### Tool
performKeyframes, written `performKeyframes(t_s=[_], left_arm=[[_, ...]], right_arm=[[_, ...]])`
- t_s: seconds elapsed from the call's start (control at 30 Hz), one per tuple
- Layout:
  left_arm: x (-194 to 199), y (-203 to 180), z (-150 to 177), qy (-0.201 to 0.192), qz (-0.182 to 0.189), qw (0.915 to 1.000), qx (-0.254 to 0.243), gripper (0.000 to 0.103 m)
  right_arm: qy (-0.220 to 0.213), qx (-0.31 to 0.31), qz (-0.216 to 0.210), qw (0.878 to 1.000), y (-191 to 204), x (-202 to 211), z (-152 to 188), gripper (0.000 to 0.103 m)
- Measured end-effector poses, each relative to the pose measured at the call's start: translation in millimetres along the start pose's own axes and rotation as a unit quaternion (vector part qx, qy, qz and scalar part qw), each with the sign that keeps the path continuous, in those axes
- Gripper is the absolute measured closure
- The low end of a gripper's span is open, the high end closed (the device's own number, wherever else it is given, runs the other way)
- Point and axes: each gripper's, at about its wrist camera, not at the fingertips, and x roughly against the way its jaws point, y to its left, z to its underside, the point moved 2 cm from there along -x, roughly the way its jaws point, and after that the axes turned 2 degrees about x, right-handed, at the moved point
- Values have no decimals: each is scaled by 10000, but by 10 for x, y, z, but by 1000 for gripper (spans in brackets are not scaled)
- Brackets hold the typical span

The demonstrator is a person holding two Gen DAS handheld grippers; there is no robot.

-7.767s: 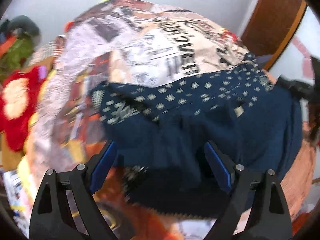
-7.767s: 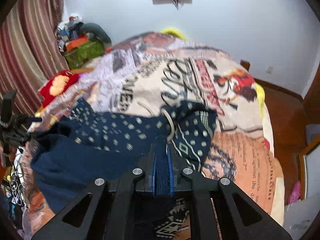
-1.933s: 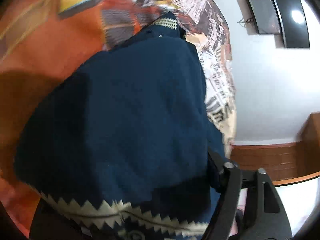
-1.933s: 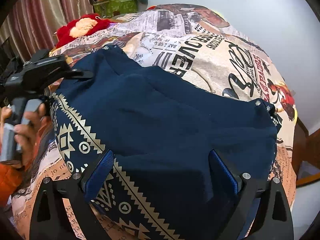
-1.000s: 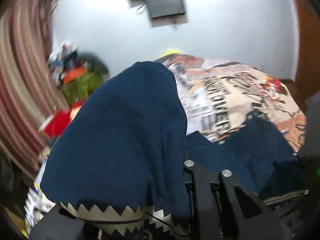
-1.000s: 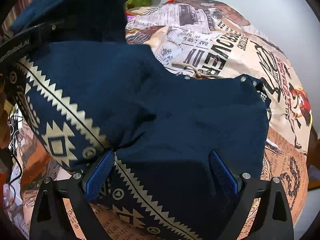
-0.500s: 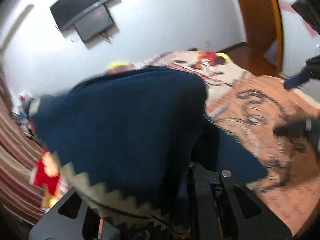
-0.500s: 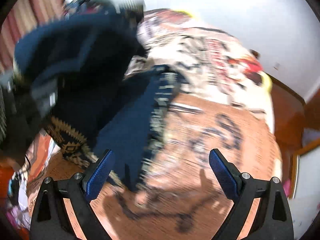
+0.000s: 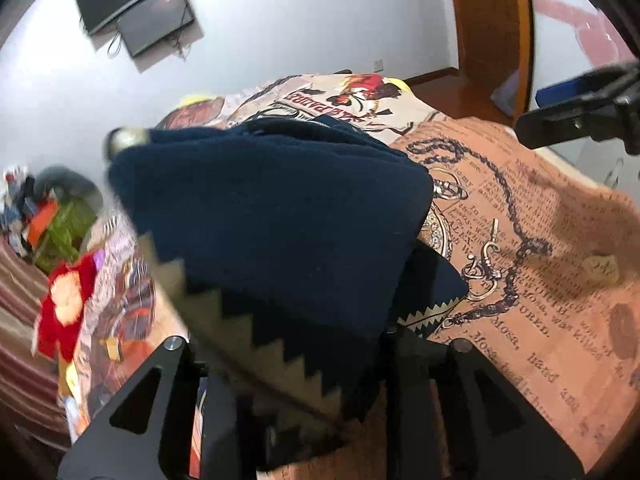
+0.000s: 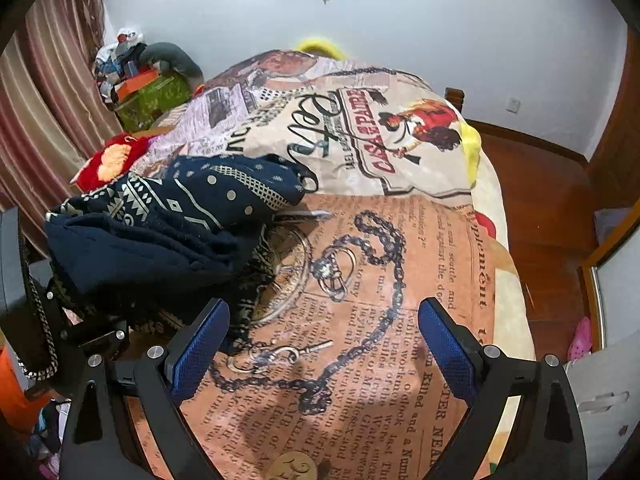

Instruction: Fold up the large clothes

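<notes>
A navy sweater [image 10: 160, 240] with cream zigzag and dot bands lies heaped in folds on the left part of the printed bedspread [image 10: 360, 280]. In the left wrist view the sweater [image 9: 280, 220] is draped over my left gripper [image 9: 316, 340]. Its zigzag hem hides the pads. The jaws are opening, a little apart, with cloth between them. From the right wrist view the left gripper [image 10: 92, 336] sits under the sweater's near end. My right gripper [image 10: 320, 344] hangs open above bare bedspread, right of the sweater, with nothing between its blue pads.
A red plush toy [image 10: 108, 160] and a green box with clutter [image 10: 152, 96] sit at the bed's far left by striped curtains [image 10: 40, 100]. A yellow pillow [image 10: 316, 46] lies at the head. Wooden floor [image 10: 540, 200] runs along the bed's right edge.
My right gripper has come off the sweater, moving right and up over bare bedspread. The left gripper has carried the hem across the bed and rolled; its jaws have parted slightly.
</notes>
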Motion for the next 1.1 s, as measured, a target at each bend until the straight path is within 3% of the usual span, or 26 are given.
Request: performKeyframes(t_s=[0.07,0.13,0.23,0.43,0.57,0.7,0.77,0.9,1.1], left_arm=[[82,80,7,32,124,9998,181,72],[223,128,54,2,368,9990,266,51],[483,153,93,-203,757,9963,344,37],[783,512,172,-269,920,9907,966,36],[907,888,189,-403,730,9870,1370,31],[777,1158,201,-367,386,9855,1613,27],[550,1200,225,-96,358,9858,1638,28],[154,1105,327,384,679,9821,1713,27],[-4,991,473,488,969,9764,1868,27]], right_arm=[[-111,39,-43,9999,49,71,-38,8],[-197,75,-66,9998,93,122,-74,8],[-305,138,-118,9994,163,200,-132,8],[-521,303,-273,9978,365,336,-269,8],[-677,454,-459,9956,565,385,-416,8],[-787,683,-726,9919,896,361,-634,8],[-768,786,-842,9904,1053,308,-718,8],[-522,1047,-940,9887,1389,39,-828,8],[127,1128,-653,9914,1357,-497,-653,8]])
